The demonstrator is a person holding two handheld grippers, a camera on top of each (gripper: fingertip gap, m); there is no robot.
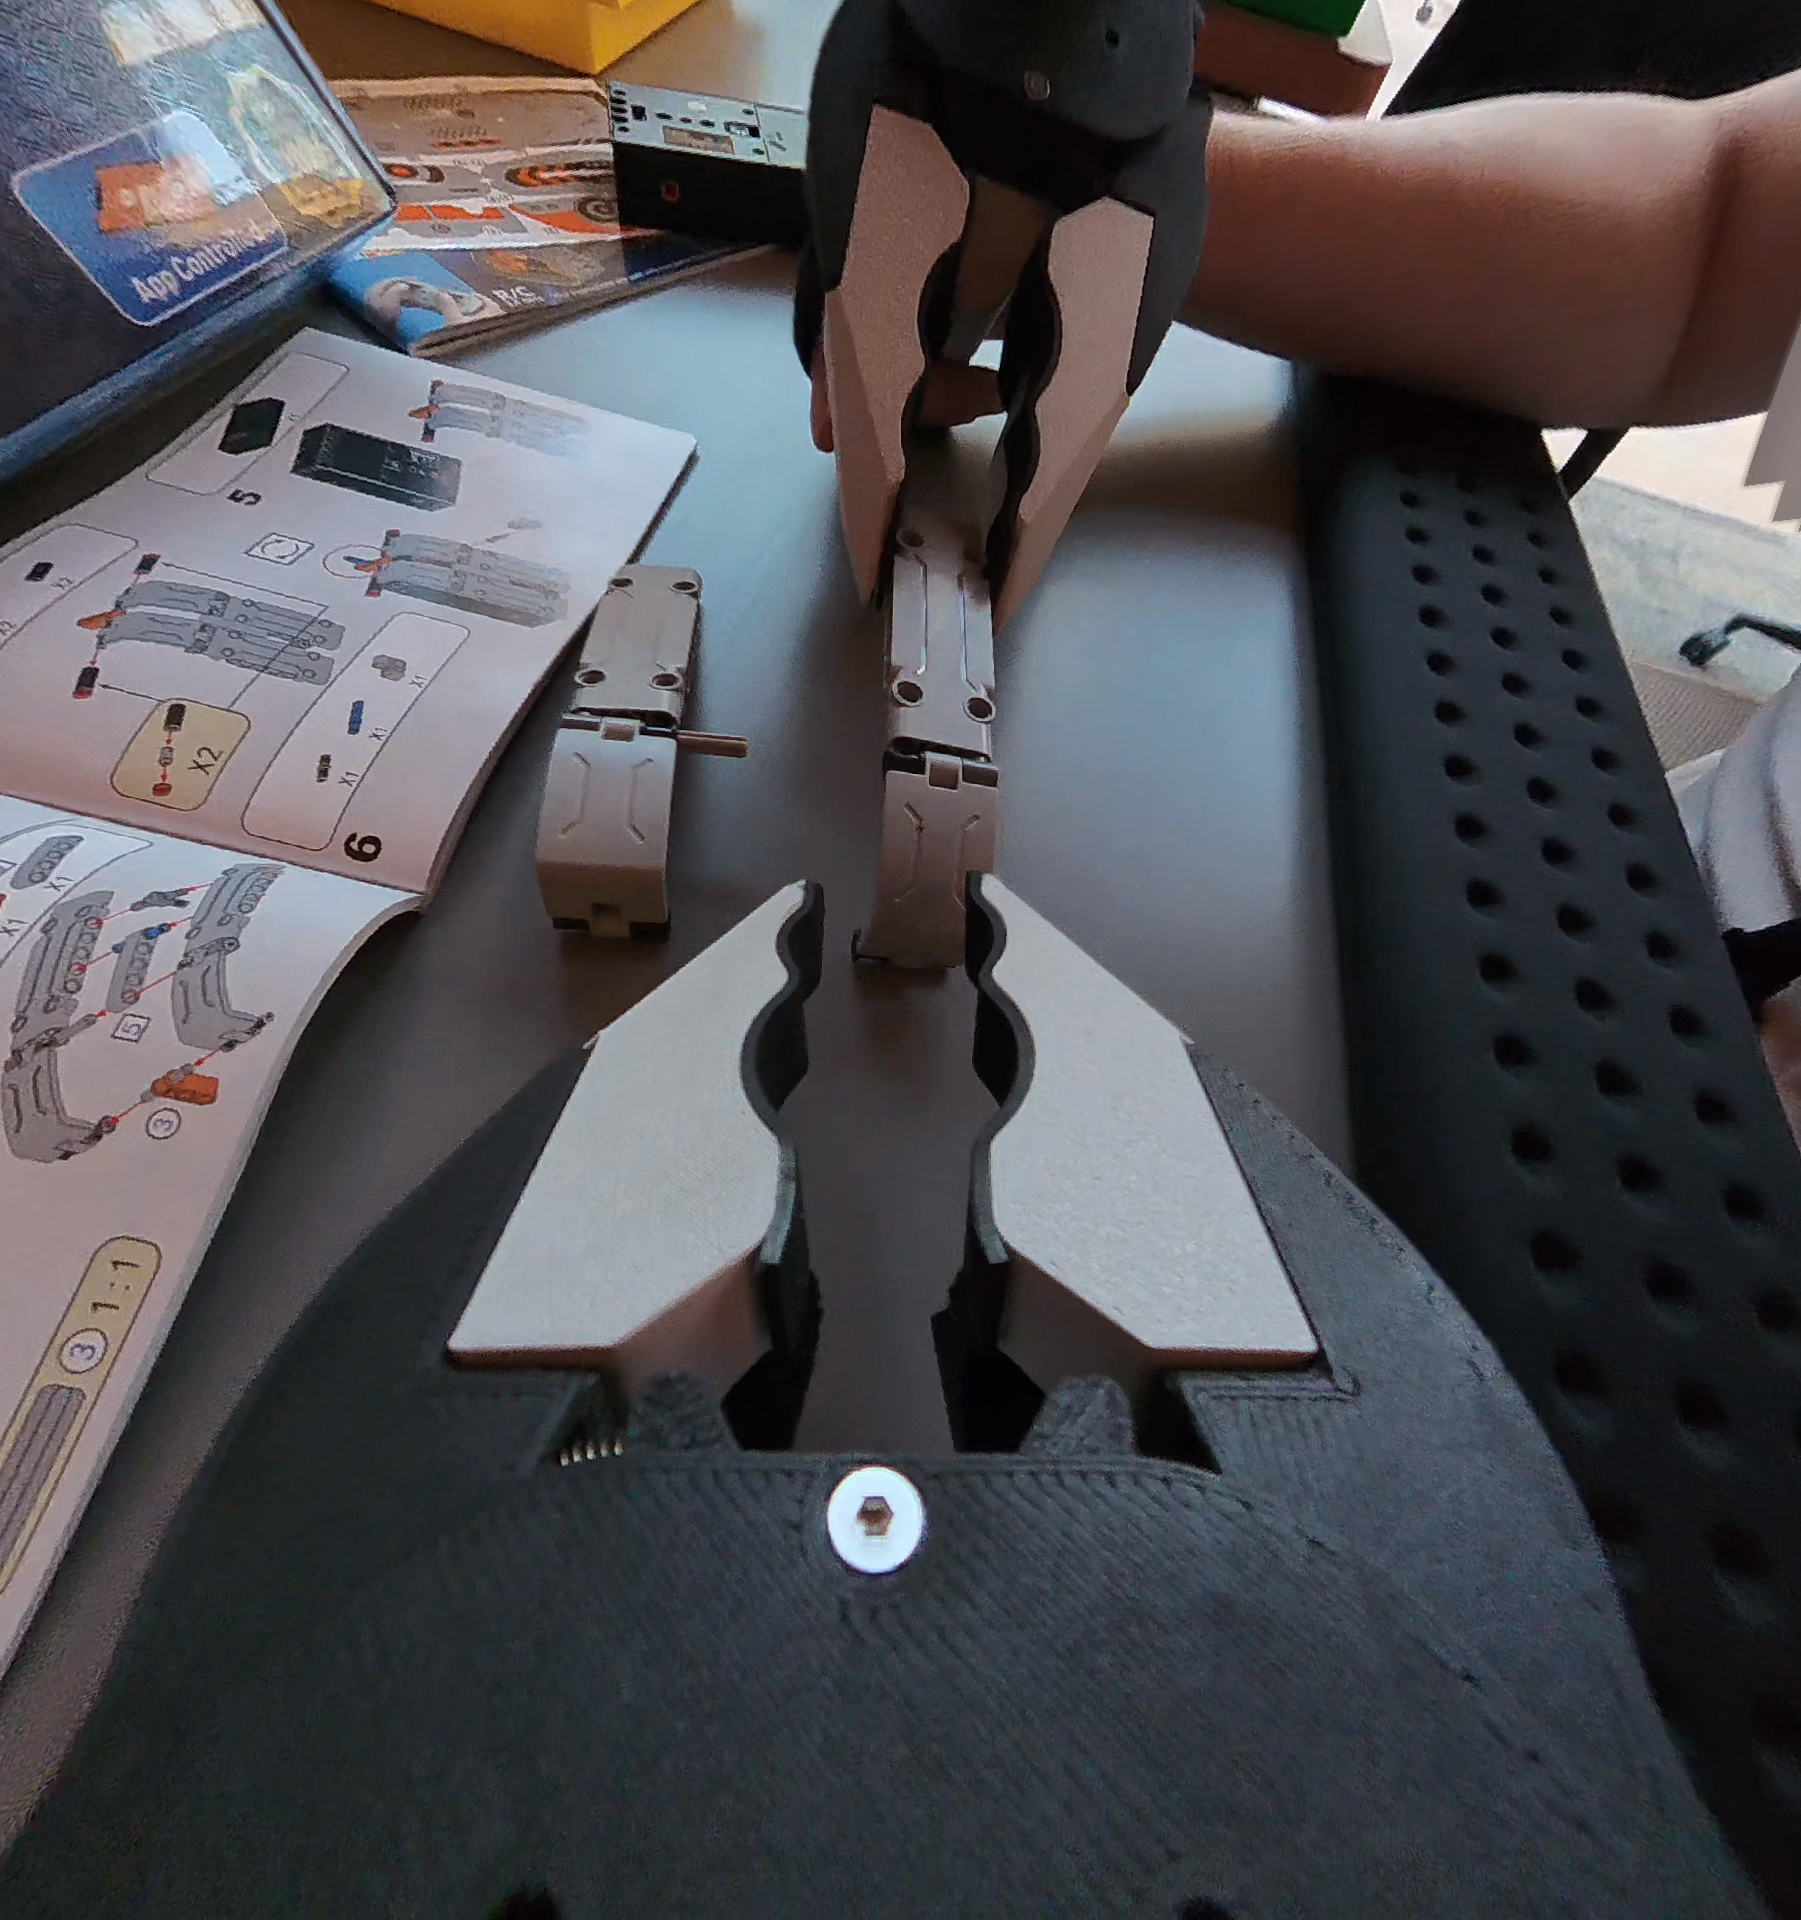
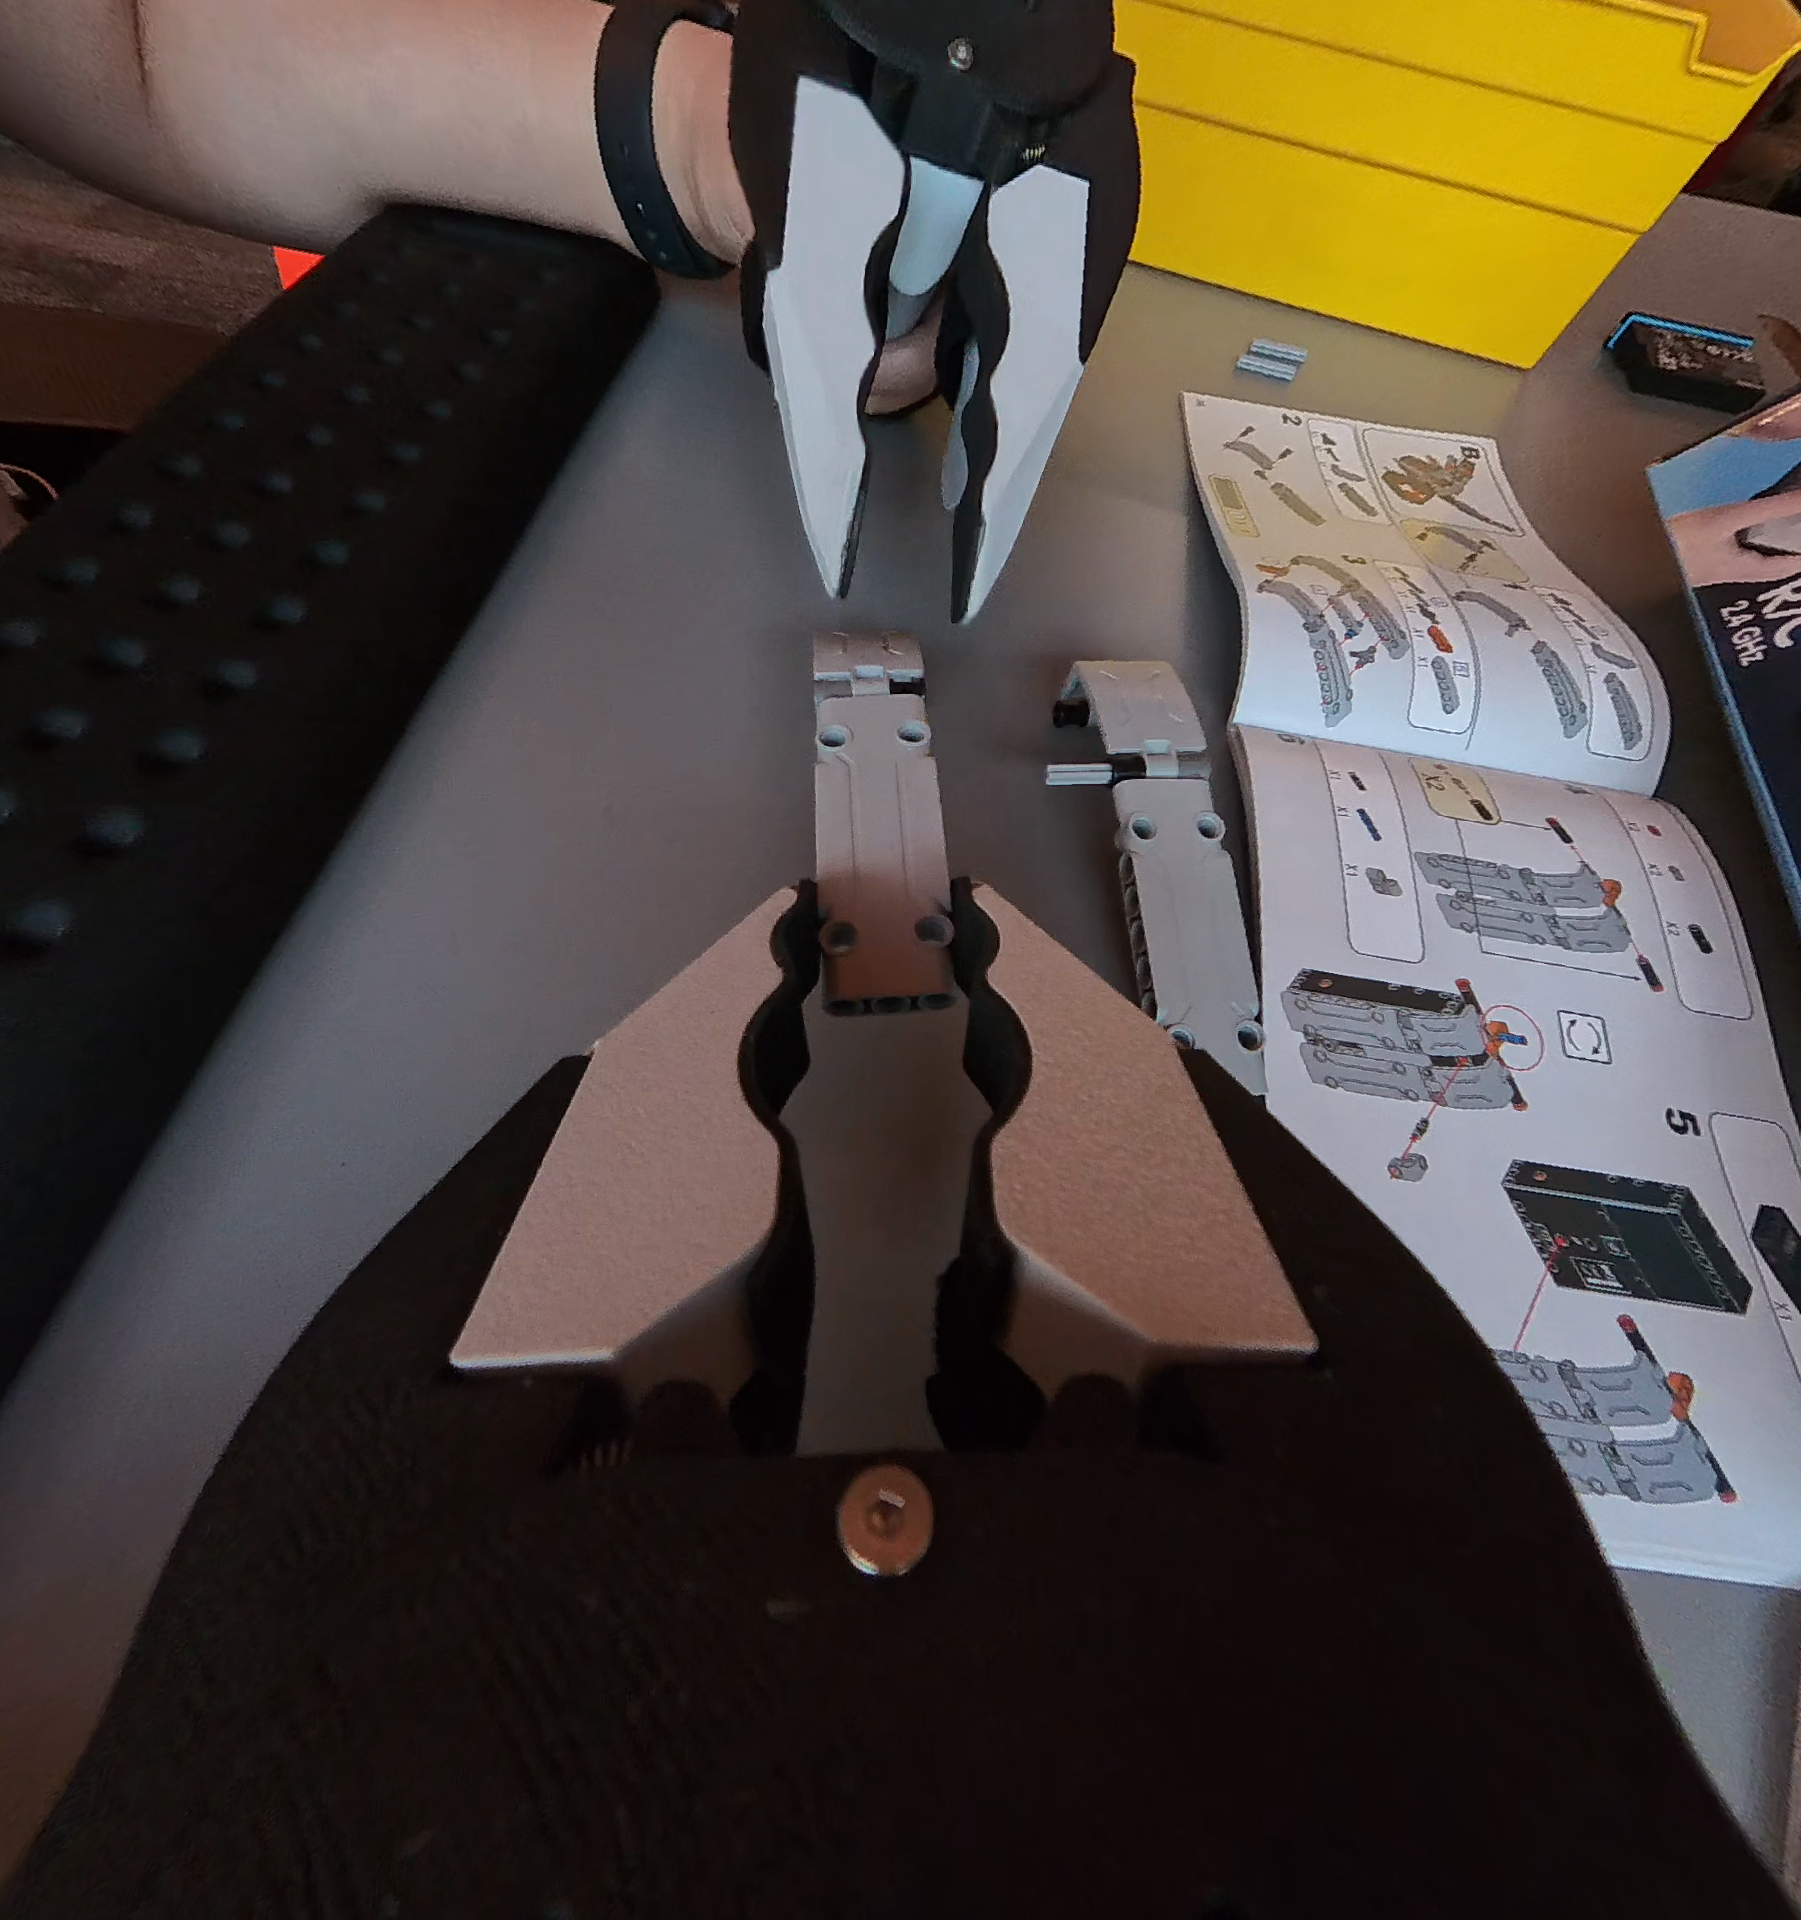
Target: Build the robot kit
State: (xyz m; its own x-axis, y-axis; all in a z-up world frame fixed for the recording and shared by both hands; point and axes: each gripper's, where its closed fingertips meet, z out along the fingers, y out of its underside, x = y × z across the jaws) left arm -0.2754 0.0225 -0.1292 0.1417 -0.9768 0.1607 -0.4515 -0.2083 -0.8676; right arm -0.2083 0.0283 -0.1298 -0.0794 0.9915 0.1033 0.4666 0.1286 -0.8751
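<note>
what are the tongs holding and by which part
The right tongs clamp the grey hinged piece by its long flat end. The left tongs are open at its short curved end, gripping nothing.

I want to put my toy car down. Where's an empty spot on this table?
Bare table lies between the held grey piece and the black holed panel. The booklet side is crowded with a second grey piece.

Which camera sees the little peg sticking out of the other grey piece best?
The right wrist view: the grey peg sticks out sideways from the spare grey hinged piece, clear against the table, beside the open instruction booklet. The left wrist view shows the peg too, darker and less distinct.
</note>
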